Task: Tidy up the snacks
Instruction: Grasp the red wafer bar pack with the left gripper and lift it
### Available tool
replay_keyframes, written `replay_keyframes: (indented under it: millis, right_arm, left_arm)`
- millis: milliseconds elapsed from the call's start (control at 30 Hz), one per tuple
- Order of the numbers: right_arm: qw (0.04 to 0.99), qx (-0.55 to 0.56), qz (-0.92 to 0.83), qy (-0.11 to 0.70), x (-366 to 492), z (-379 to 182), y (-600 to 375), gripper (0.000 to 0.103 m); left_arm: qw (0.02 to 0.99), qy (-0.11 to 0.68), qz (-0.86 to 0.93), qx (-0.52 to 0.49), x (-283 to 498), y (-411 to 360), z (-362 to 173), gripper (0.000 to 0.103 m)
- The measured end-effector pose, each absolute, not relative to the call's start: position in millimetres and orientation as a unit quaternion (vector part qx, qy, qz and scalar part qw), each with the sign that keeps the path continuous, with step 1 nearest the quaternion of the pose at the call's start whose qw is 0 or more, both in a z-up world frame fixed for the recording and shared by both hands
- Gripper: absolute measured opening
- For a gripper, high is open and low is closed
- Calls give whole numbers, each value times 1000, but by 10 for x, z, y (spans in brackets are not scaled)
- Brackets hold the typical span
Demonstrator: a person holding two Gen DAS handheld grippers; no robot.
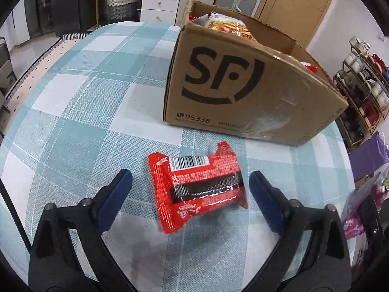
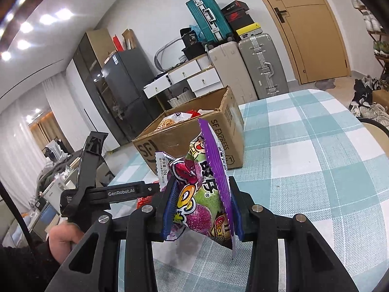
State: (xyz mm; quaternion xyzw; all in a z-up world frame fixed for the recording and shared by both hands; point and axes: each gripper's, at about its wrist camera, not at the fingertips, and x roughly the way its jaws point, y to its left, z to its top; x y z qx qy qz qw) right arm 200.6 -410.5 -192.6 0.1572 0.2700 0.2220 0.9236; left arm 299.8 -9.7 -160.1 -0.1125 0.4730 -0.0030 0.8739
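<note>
checked tablecloth (image 1: 73, 92); left gripper (image 1: 190, 181) agape around red packet (image 1: 197, 189); right gripper (image 2: 200, 209) clamping purple packet (image 2: 204, 189)

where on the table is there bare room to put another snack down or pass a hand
Bare cloth runs left of the cardboard box, out to the table edge, and right of the box in the right wrist view. It is crowded in front of the box, where the red packet lies between the open left claw.
</note>
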Motion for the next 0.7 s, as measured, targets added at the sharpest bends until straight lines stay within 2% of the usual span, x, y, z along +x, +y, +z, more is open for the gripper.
replay_keyframes:
  millis: [100, 167, 267, 700]
  right_arm:
    - [924, 155, 223, 268, 1981, -1923, -4091, 39]
    - [924, 154, 225, 266, 1974, -1916, -4086, 39]
    - [925, 153, 225, 266, 1967, -1906, -4078, 39]
    - [928, 141, 217, 267, 1999, -1893, -4046, 39]
  left_arm:
    - [876, 472, -6, -96, 3014, -148, -1592, 81]
    - [878, 470, -17, -90, 2998, -170, -1585, 62]
    - [881, 467, -29, -68, 2971, -233, -1551, 48]
    - [900, 430, -61, -43, 2538, -189, -1287, 45]
